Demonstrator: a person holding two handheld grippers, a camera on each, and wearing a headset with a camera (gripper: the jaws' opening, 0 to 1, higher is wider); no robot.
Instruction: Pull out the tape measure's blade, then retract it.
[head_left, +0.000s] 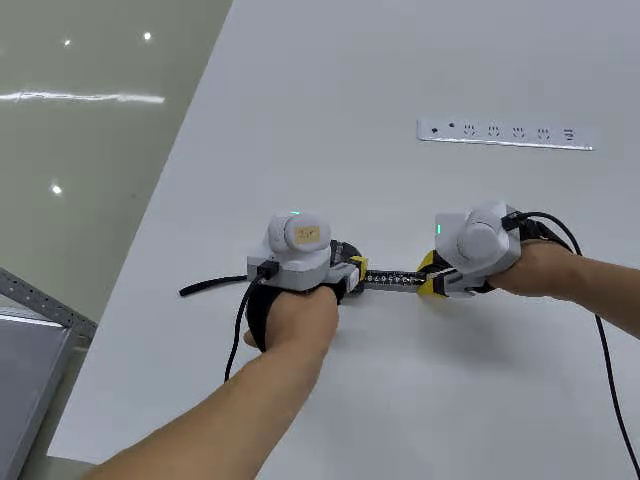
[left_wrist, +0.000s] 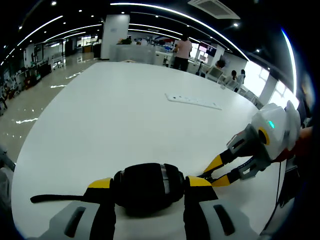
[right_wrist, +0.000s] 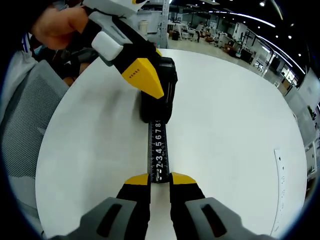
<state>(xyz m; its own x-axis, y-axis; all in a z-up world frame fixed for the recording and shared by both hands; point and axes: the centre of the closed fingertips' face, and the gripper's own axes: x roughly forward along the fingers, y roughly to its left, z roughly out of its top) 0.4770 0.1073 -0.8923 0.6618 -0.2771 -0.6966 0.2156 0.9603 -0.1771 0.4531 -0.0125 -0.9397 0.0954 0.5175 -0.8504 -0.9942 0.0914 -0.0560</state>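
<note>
Watch the slip: blade (right_wrist: 158, 145) only a short way out of tape measure (right_wrist: 162, 100). Right tool (right_wrist: 160, 178) pinched shut on blade tip; if pinch gives, blade snaps back. Left tool (left_wrist: 150, 182) clamped across tape measure body, low on tabletop (head_left: 400, 80); loose hold lets body twist or drag. Left hand (head_left: 295, 315) just left of tape measure, right hand (head_left: 545, 268) right of it. Both knuckles-up, level, forearms reaching in. Power strip (head_left: 505, 133) well beyond tape measure.

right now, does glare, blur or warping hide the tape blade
Head view: sharp, ceiling-light glare on the floor, soft shadow on the table. Right gripper view: fisheye curves the table edge, blade numbers readable. Left gripper view: black case lacks detail.
</note>
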